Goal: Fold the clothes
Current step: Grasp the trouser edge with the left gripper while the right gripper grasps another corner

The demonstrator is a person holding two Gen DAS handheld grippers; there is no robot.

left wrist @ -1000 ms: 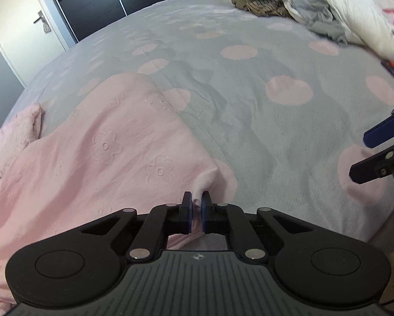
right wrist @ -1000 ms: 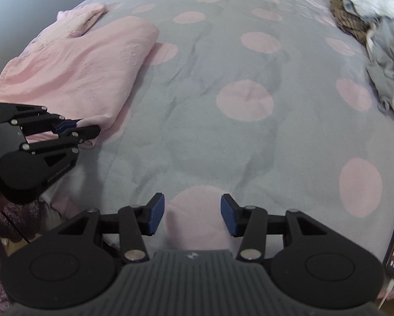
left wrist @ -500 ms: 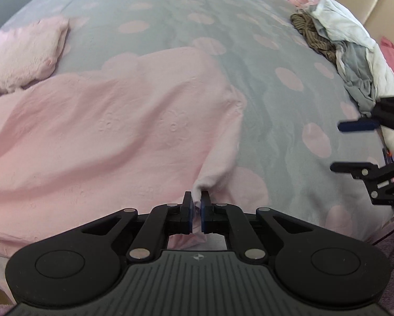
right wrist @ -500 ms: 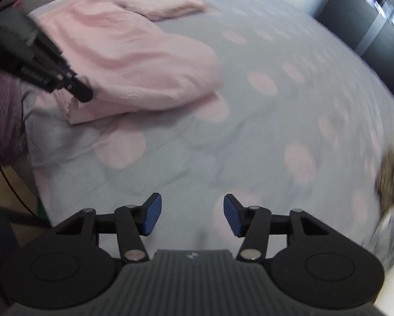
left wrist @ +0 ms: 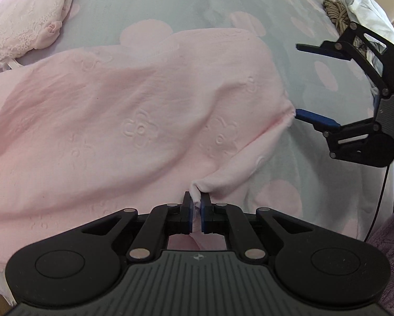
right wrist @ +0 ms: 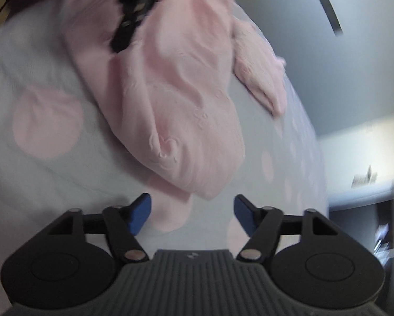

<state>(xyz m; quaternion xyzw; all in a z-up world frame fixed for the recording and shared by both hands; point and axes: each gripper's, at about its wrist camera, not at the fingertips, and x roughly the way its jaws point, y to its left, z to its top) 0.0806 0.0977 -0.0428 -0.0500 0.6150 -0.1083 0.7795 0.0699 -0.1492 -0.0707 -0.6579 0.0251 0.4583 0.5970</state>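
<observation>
left hand-held gripper (left wrist: 196, 205) pinched a corner of the pink garment (left wrist: 133, 121) on the bed (left wrist: 202, 5) | right hand-held gripper (right wrist: 192, 210) just opened wide, empty | garment's other corner just ahead of it

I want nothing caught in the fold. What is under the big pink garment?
Around the pink garment only the grey, pink-dotted bedspread shows, so it lies on that. Whatever is beneath its middle is covered and cannot be seen.
</observation>
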